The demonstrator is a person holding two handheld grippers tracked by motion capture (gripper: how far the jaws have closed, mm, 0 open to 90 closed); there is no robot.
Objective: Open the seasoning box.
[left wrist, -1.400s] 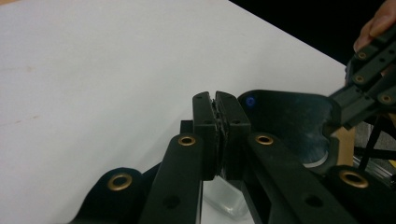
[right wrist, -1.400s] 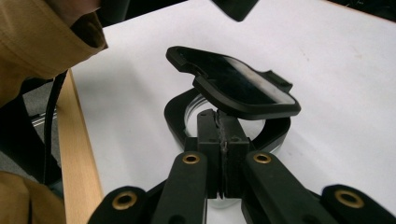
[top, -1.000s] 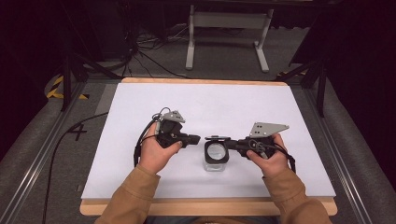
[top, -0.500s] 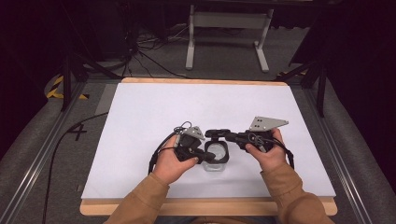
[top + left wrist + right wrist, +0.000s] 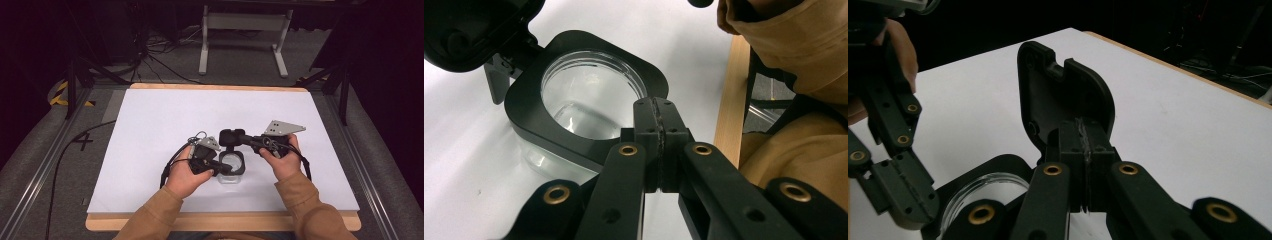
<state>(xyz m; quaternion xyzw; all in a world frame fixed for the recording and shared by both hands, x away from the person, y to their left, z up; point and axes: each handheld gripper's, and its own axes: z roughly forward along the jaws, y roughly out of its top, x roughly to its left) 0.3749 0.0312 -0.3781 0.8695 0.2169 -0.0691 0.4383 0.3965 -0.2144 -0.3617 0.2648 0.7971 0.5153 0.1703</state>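
Observation:
A clear square container (image 5: 229,178) with a black rim (image 5: 526,117) stands on the white table top near the front middle. Its hinged black lid (image 5: 230,137) stands swung up and open at the far side. My left gripper (image 5: 223,169) comes in from the left and is shut on the rim's near corner (image 5: 656,102). My right gripper (image 5: 242,139) reaches in from the right and is shut on the edge of the raised lid (image 5: 1068,85). The inside of the container (image 5: 589,95) looks empty. The left gripper's fingers (image 5: 900,145) hang beside the rim (image 5: 998,167) in the right gripper view.
The white sheet (image 5: 165,115) covers a wooden table whose front edge (image 5: 220,220) runs below the forearms. Beyond the table's far edge are a metal stand (image 5: 242,30) and cables on the floor. A sleeve (image 5: 794,60) is close on the right in the left gripper view.
My left gripper has moved right from the table's middle-left to the container and closed on its rim. The right gripper has swung the lid up and open.

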